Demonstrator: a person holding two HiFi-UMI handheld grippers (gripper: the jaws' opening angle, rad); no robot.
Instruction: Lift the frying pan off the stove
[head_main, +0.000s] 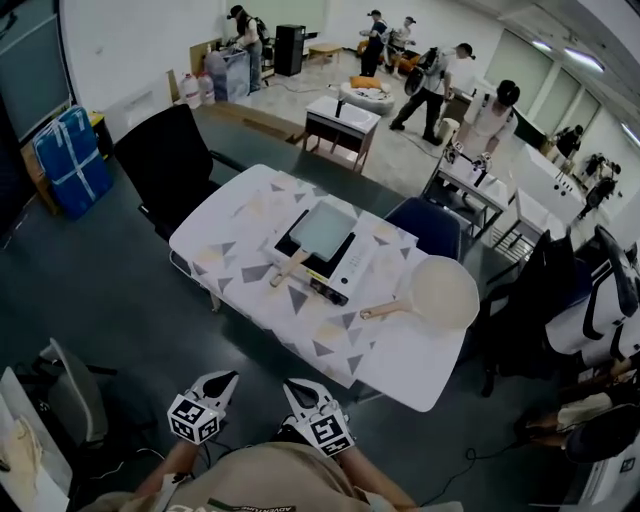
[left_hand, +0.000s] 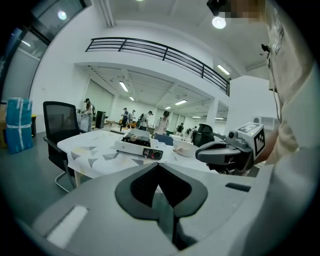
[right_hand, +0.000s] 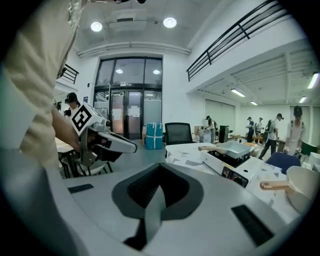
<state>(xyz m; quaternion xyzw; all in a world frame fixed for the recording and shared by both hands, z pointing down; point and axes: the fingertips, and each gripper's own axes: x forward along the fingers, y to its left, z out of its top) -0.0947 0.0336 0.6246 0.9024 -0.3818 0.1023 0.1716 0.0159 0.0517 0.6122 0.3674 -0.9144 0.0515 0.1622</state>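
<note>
1. A large, bright hall with a grey floor is seen from above. A table under a white cloth printed with grey triangles is set in the middle, and a white stove is placed at the centre of the cloth.
2. The frying pan, square and pale grey, is seated flat on top of the stove. Its wooden handle is pointed off the stove's near-left corner.
3. A round white pan with a wooden grip is laid on the cloth to the right of the stove, apart from it.
4. A black office chair is stood to the left of the stove, past the table's edge, and a blue chair is drawn up behind the stove.
5. The left gripper is held well short of the stove, off the table and close to the person's chest. Its jaws are clenched together with nothing between them.
6. The right gripper is held level with the left one, equally far from the stove. Its jaws are likewise pressed together on nothing.
7. In the right gripper view, the frying pan is seen on the stove, ahead and right of the jaws.
8. People are seen at other tables well beyond the stove.
</note>
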